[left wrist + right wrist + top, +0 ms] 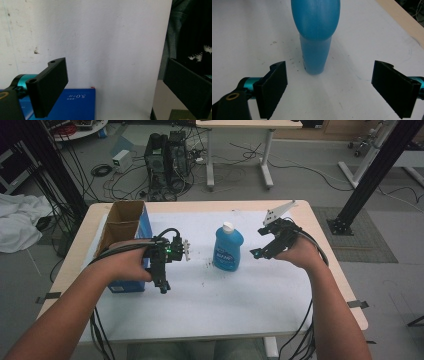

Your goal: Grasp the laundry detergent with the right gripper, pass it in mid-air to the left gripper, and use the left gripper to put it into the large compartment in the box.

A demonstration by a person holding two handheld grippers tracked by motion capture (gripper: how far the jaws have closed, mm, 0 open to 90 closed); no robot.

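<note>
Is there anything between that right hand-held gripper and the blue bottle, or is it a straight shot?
Nothing visible stands in the way. The right hand-held gripper is open and faces the blue bottle directly, with just bare white table cover between its jaws and the bottle. The cardboard box stands off on the bottle's other side.

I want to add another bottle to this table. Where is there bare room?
The white mat in front of the blue bottle is bare, between both forearms. It is crowded at the left, around the cardboard box and left gripper.
</note>
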